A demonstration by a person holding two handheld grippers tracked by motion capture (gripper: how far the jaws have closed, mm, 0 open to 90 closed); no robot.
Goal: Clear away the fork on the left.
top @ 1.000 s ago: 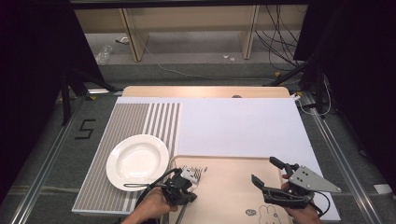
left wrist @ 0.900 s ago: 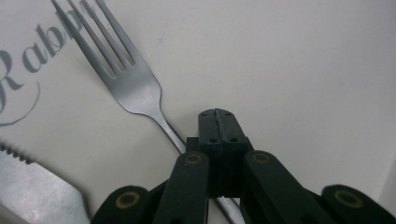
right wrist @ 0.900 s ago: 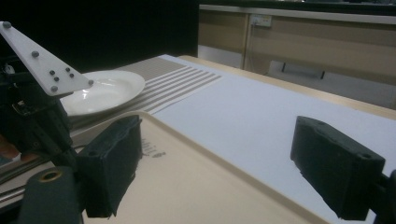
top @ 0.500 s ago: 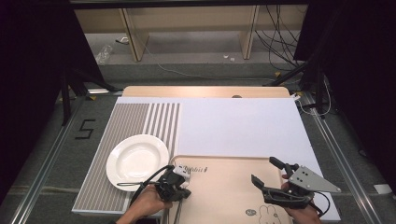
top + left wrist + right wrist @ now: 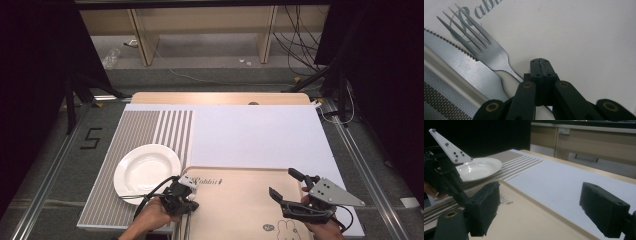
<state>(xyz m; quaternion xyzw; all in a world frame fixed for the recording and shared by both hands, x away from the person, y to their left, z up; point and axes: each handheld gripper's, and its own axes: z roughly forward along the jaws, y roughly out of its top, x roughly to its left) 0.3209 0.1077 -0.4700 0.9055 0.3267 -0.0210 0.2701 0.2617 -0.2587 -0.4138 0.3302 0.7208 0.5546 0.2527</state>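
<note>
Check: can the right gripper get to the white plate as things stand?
Probably not directly: the left gripper and its hand sit between the open right gripper and the white plate; it could pass behind them over the tray.

Here's the worktop (image 5: 220,97), pale wood showing along its far edge. A big white sheet (image 5: 255,135) covers most of it, with a striped mat (image 5: 145,130) on the left. A white plate (image 5: 145,170) sits on that mat, and a beige tray (image 5: 240,200) lies at the near edge.
</note>
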